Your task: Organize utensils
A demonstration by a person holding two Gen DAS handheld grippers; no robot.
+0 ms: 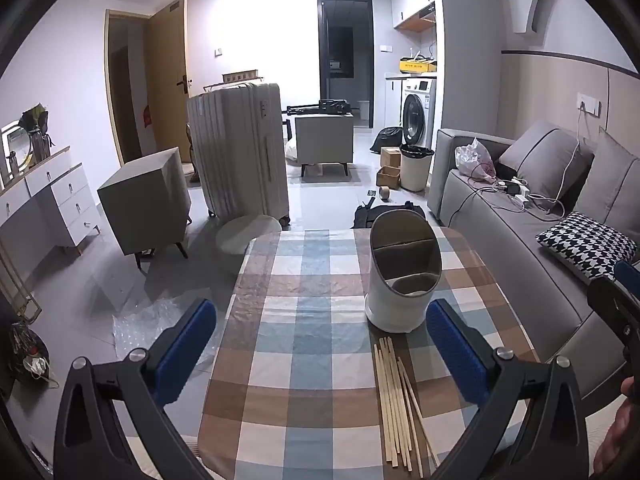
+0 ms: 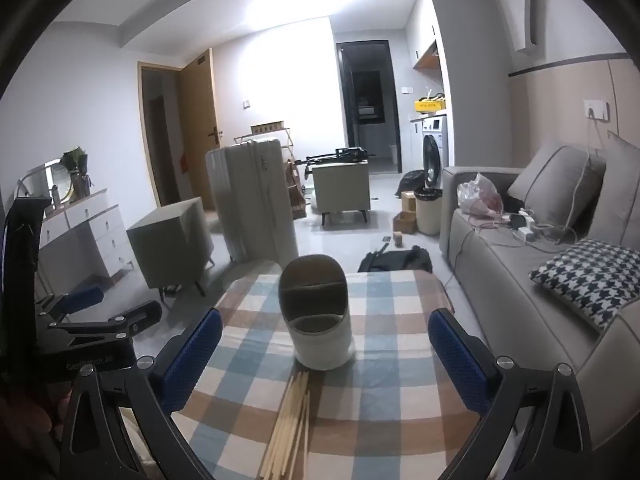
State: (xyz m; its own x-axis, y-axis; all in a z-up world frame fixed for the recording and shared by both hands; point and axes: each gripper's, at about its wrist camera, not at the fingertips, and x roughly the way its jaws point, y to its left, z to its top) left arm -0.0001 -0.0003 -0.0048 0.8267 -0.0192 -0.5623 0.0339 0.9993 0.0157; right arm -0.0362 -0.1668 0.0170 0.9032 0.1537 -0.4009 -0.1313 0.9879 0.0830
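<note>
Both grippers, left (image 1: 320,344) and right (image 2: 325,344), gaped empty. Chopsticks (image 1: 396,404) lay just near of the utensil holder (image 1: 404,272) on the checked tablecloth (image 1: 296,320); only the right view showed the left gripper's side.

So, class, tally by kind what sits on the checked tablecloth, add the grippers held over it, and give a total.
Utensil holder: 1
Pile of wooden chopsticks: 1 (the sticks overlap too much to count singly)
Open grippers: 2, the left gripper and the right gripper
Total: 4
</note>
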